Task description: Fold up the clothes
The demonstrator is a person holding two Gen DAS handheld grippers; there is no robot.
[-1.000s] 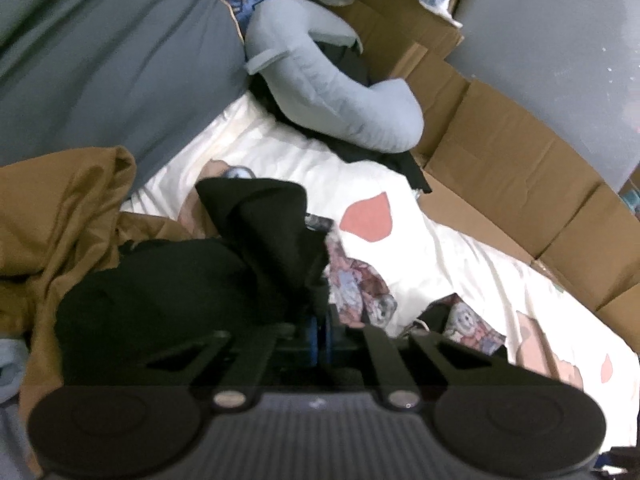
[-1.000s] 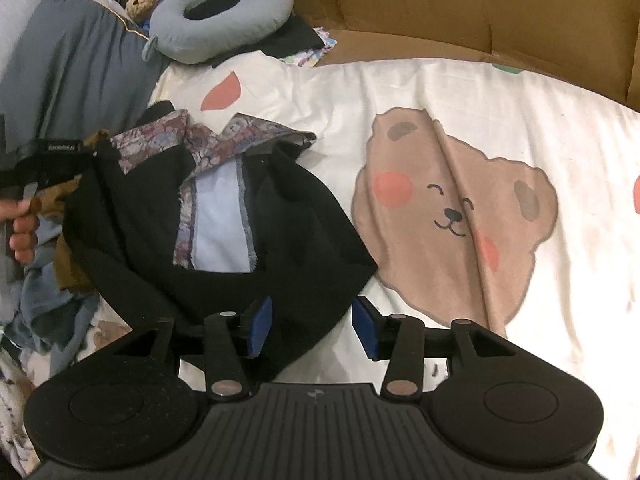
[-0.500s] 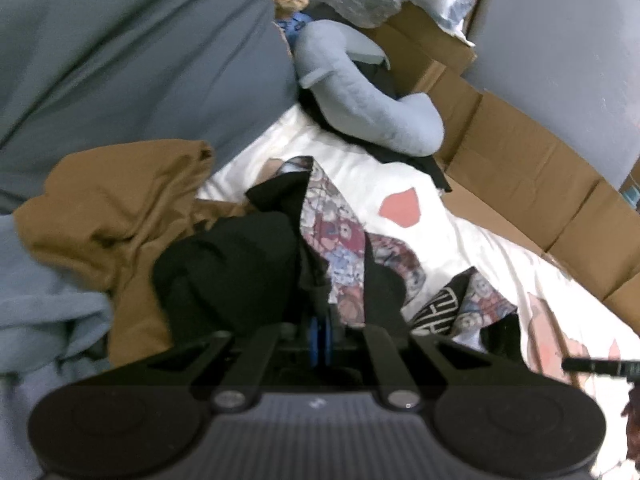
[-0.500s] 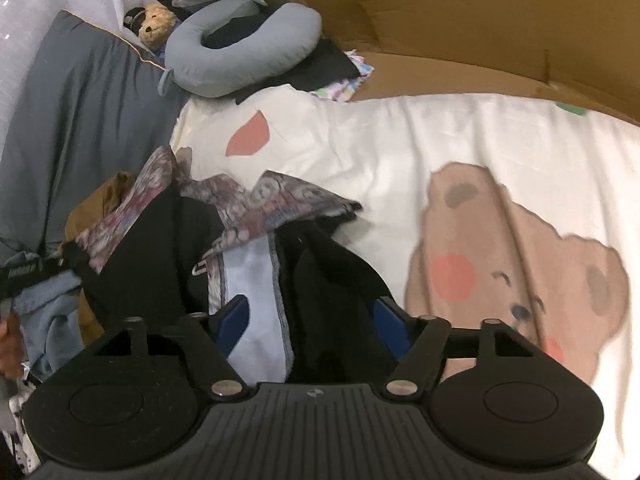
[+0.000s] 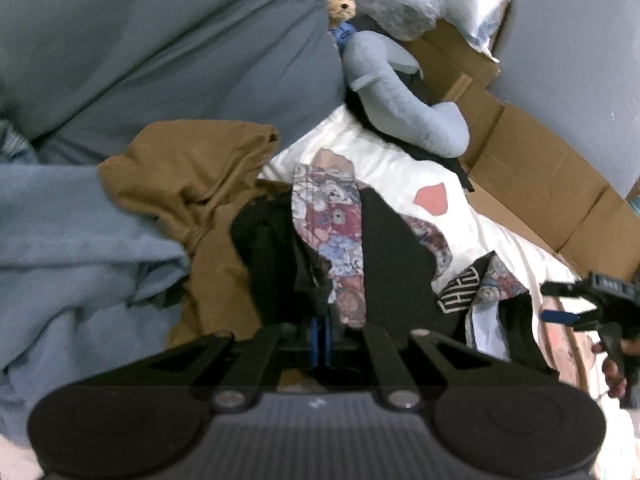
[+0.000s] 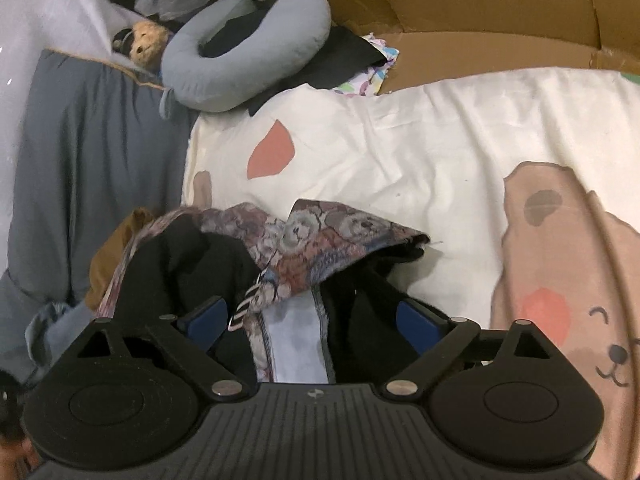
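Right wrist: bare sheet [image 6: 420, 152] beyond garment [image 6: 192, 272].

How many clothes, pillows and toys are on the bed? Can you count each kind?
Clothes: 3 — black garment, brown garment, light blue garment.
Pillows: 2 — neck pillow, grey pillow.
Toys: 1 — teddy bear.
Total: 6.
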